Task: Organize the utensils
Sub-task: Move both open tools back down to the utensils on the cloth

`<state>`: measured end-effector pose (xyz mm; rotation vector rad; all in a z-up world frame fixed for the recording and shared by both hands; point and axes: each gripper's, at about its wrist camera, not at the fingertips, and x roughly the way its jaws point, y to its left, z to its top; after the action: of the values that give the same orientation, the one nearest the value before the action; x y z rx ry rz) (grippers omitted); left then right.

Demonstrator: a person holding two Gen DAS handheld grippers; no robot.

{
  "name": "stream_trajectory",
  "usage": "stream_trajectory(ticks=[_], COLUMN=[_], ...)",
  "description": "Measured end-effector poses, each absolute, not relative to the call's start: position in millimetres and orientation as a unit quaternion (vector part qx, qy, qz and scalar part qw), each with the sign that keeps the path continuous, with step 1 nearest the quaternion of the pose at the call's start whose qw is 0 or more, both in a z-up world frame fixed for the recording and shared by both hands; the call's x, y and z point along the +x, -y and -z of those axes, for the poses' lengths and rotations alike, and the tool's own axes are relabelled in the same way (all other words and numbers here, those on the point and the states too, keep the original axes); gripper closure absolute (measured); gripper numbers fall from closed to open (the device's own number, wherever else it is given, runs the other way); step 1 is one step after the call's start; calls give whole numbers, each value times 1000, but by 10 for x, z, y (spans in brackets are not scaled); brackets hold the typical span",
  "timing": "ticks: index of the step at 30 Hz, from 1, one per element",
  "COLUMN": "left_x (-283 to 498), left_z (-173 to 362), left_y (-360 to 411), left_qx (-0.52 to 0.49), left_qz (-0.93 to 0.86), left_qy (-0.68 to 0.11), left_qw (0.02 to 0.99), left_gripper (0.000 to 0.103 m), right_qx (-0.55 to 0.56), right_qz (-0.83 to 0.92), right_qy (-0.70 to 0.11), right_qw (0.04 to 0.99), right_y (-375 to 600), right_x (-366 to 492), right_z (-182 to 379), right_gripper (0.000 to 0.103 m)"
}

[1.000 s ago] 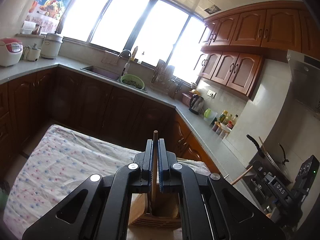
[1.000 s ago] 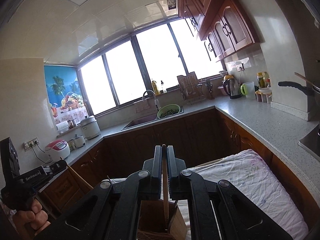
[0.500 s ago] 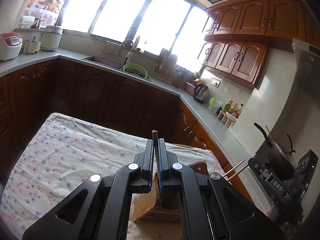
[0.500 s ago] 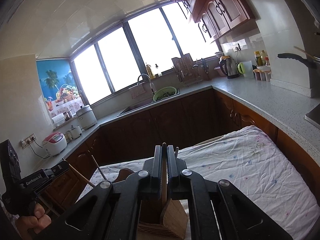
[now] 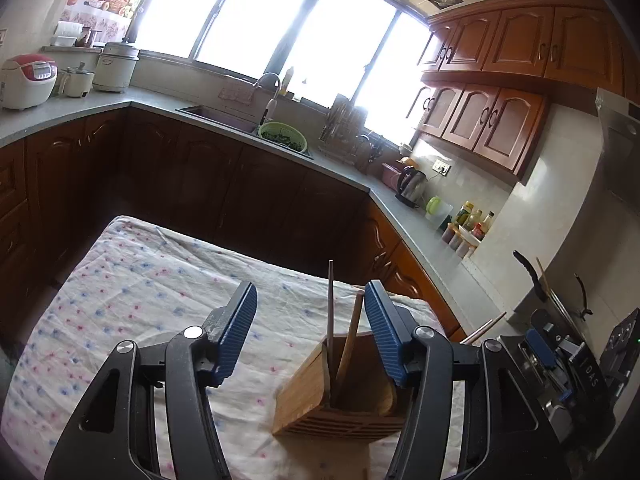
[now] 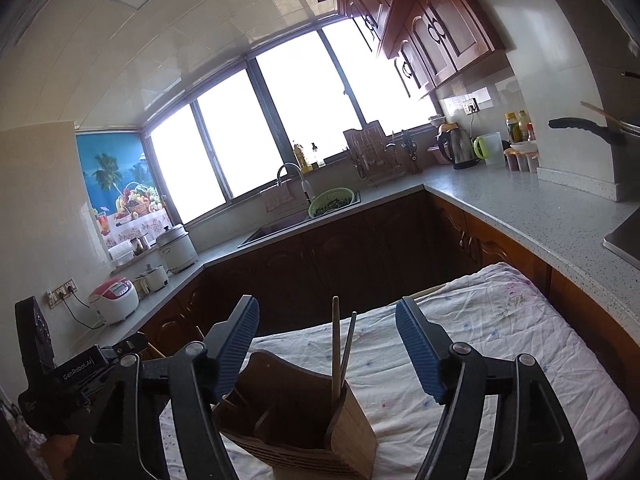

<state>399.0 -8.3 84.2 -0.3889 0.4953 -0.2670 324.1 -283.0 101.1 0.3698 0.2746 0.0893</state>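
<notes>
A wooden utensil holder (image 5: 340, 400) (image 6: 304, 420) stands on the cloth-covered table. Two chopsticks stand upright in one of its slots: a dark thin one (image 5: 330, 308) and a lighter wooden one (image 5: 352, 340). The right wrist view shows them as a light stick (image 6: 335, 344) and a thin grey one (image 6: 349, 344). My left gripper (image 5: 310, 292) hovers just above the holder, its jaws opening, and the sticks rise between them untouched. My right gripper (image 6: 327, 304) does the same from the other side, jaws opening and free of the sticks.
The table wears a white dotted cloth (image 5: 140, 280). One more stick (image 6: 428, 291) lies at its far edge. Dark cabinets and a grey counter (image 6: 520, 208) with a sink, kettle and bottles ring the table. A hand (image 6: 60, 444) holds the left gripper's body.
Both grippers were shut on a chopstick each above the holder. Their jaws have since spread apart, and the two chopsticks stand free in the holder.
</notes>
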Motion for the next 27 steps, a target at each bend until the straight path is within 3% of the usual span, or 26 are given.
stream_trajectory(ticks=[5,11,27], left_x=[3802,3458,2485], left_z=[-787,-669,-249], left_y=[-28,-162,-372], left_qx=[-195,-195,-186], left_qz=[110,102,101], left_qy=[-252,-269,-327], left_qw=[942,938,921], left_gripper=[8,6,6], right_qx=[206,217,222], right_qz=[-51,-60,-58], right_qy=[-145,-155,-212], right_qw=[966,962,950], right_y=[2911,2915,2904], right_x=[3167,2909,1942], right_z=[-1003,-914,-491], right_gripper=[22,10,9])
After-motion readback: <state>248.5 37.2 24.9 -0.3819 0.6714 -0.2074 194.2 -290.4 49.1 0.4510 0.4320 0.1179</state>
